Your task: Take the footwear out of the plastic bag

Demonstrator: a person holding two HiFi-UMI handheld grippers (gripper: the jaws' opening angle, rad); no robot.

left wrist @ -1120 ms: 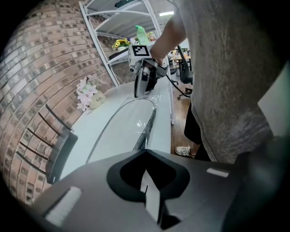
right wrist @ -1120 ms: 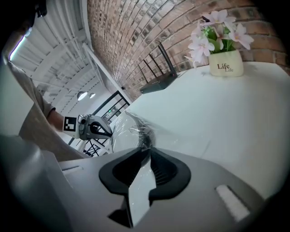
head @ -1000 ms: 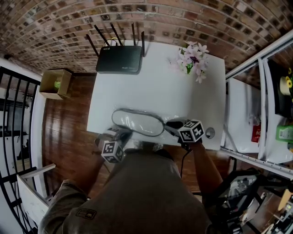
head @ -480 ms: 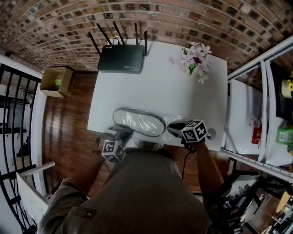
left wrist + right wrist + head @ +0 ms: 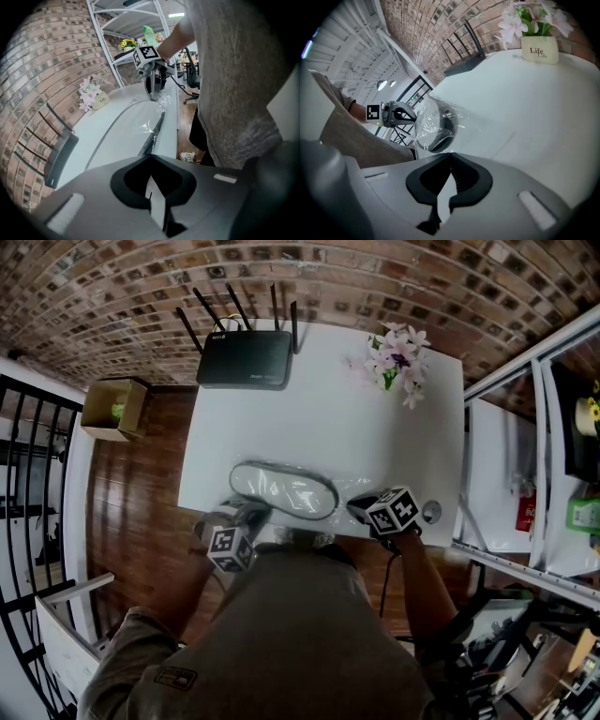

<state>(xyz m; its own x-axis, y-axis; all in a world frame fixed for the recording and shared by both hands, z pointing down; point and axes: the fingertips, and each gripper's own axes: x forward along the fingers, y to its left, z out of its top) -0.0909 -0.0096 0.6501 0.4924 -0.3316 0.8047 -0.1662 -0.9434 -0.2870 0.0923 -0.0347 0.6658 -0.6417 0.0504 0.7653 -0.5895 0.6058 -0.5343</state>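
Note:
A pale grey shoe (image 5: 281,491) with a dark sole rim lies inside a clear plastic bag (image 5: 349,486) near the front edge of the white table (image 5: 319,418). My left gripper (image 5: 251,515) is shut at the bag's left end, and the film and sole (image 5: 152,133) run straight into its jaws (image 5: 150,161). My right gripper (image 5: 359,505) has just been closing on the flat, crinkled film at the bag's right end. Its jaws (image 5: 450,157) are now shut with only thin film between them. The shoe (image 5: 438,131) lies a little beyond them.
A black router (image 5: 246,360) with several antennas stands at the table's back. A small pot of pink flowers (image 5: 398,357) is at the back right. A round metal piece (image 5: 430,513) sits at the front right corner. White shelving (image 5: 525,474) stands right, a cardboard box (image 5: 112,411) left on the floor.
My right gripper has shifted a little toward the bag's right end and lower. The shoe, the bag and my left gripper have stayed where they were.

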